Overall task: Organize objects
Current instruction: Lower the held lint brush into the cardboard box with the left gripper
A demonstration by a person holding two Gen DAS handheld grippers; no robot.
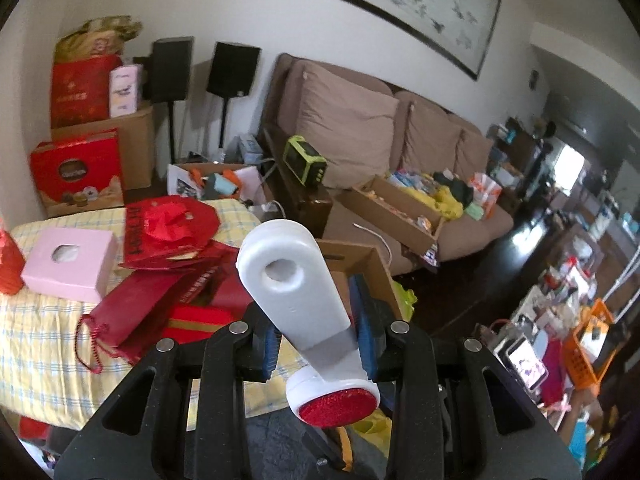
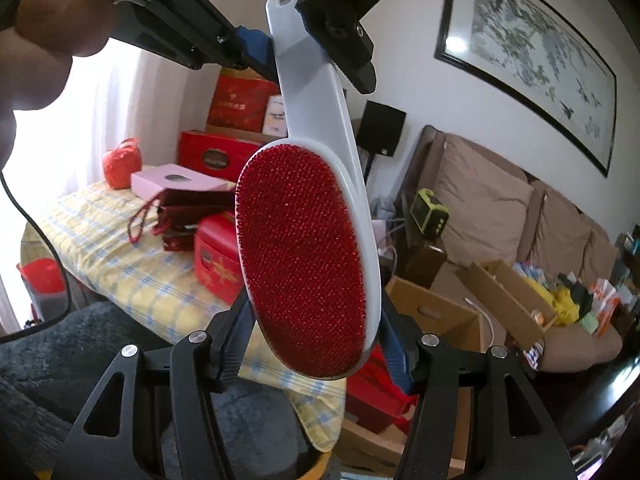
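Observation:
A lint brush with a white handle (image 1: 292,276) and an oval red bristle pad (image 2: 304,264) is held in the air between both grippers. My left gripper (image 1: 316,324) is shut on the handle's lower part, and the handle's holed end sticks forward past its blue pads. It also shows at the top of the right wrist view, where the left gripper (image 2: 286,34) clamps the handle. My right gripper (image 2: 316,344) is shut on the brush head, with a pad against each long edge.
Below lies a table with a yellow checked cloth (image 1: 44,320), carrying red gift bags (image 1: 160,240) and a pink tissue box (image 1: 68,260). An open cardboard box (image 2: 436,312) stands beside it. The brown sofa (image 1: 400,148) holds a cardboard tray of clutter. A person's hand (image 2: 52,20) is at upper left.

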